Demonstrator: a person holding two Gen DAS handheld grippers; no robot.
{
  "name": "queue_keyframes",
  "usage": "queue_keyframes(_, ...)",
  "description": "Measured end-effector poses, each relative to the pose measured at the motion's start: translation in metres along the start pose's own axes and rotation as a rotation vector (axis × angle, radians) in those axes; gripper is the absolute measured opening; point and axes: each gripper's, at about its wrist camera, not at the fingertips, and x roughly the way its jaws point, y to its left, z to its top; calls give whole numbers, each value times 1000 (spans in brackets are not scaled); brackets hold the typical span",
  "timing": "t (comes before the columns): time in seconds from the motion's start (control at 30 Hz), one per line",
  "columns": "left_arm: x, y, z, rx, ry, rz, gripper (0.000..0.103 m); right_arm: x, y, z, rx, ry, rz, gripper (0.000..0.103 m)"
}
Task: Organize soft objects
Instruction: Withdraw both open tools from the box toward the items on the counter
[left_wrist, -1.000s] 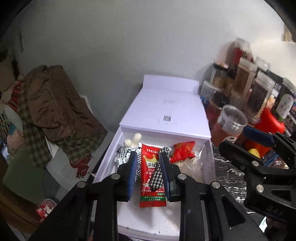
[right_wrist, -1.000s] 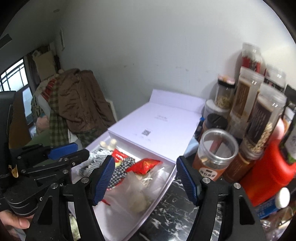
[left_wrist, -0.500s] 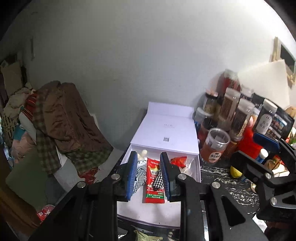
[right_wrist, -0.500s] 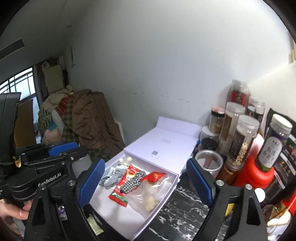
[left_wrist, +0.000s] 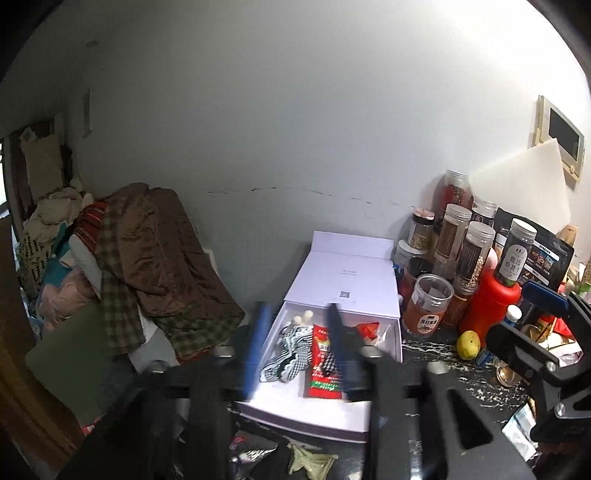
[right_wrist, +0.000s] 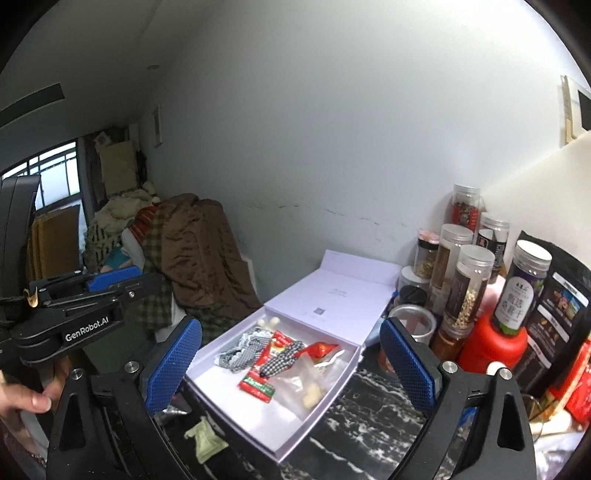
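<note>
The soft things sit in the white box (right_wrist: 334, 397): two checked cloth bands (right_wrist: 242, 350), a red snack packet (right_wrist: 264, 369) and a clear bag (right_wrist: 308, 382). The box is on the dark table (right_wrist: 369, 413), beside the jars (right_wrist: 469, 284). The left gripper (left_wrist: 299, 354) is opening and holds nothing. The right gripper (right_wrist: 290, 365) is opening wide, empty too. For the next pick, I think it is best to come down slowly and pinch just one soft thing in its middle.
</note>
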Motion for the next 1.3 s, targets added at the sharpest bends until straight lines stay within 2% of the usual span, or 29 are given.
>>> queue_keyframes(0.03,-3,1,-2,0,-6,7,79,-2,1,-2,0,0,1,99)
queue_keyframes(0.07,-10,4,-5,-6,-30,15,103,-5,2,-4,-1,-2,3,99)
queue_keyframes(0.13,-20,6,-9,-11,-65,38,103,-10,5,-8,-8,-4,1,99)
queue_keyframes(0.27,-30,12,-20,-28,-33,9,103,-21,10,-18,-12,-3,-16,99)
queue_keyframes(0.67,-47,19,-67,-17,34,-3,103,-40,24,-54,10,50,-5,99)
queue_keyframes(1.17,-56,38,-128,-41,137,-15,103,-35,46,-107,66,166,77,99)
queue_keyframes(1.3,-54,45,-142,-70,175,-52,103,-29,56,-119,55,200,93,99)
